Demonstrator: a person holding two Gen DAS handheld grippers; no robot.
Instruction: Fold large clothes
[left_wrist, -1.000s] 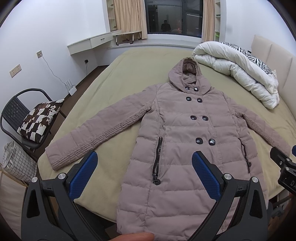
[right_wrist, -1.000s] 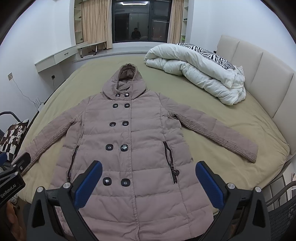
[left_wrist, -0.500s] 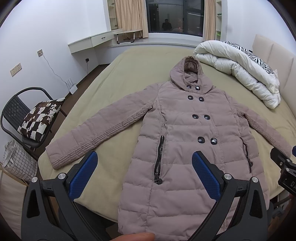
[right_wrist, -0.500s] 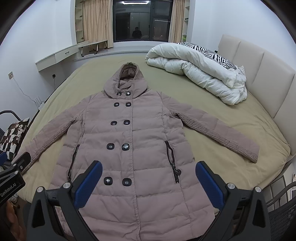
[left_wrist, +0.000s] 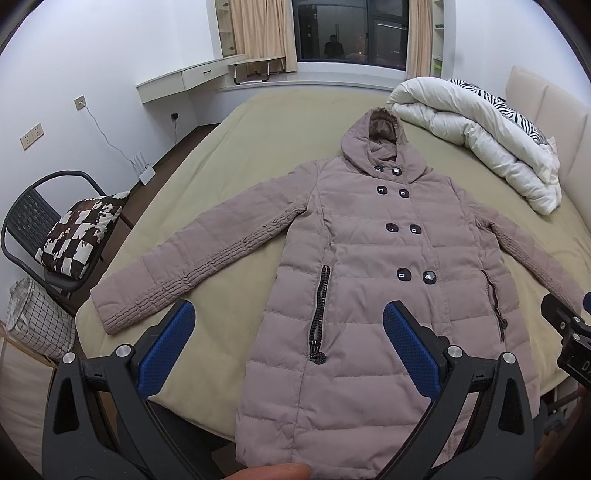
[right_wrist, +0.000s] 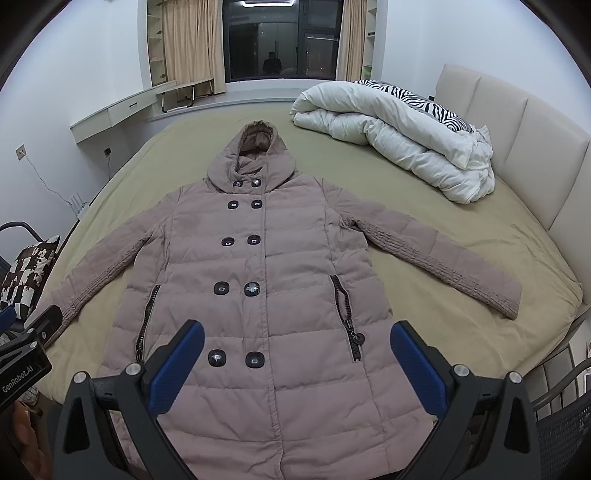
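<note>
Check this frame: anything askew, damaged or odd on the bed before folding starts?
Nothing stands out. The coat lies flat, face up and buttoned, both sleeves spread, on the bed. The rolled duvet sits clear of it. Both grippers are open above the hem.

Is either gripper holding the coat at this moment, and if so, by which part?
Nothing is held. The left gripper and right gripper are both open above the coat, which lies flat on the bed.

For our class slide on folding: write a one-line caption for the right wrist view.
Open right gripper hovers above the hem of a buttoned, hooded puffer coat spread flat, sleeves out, on a bed.
</note>
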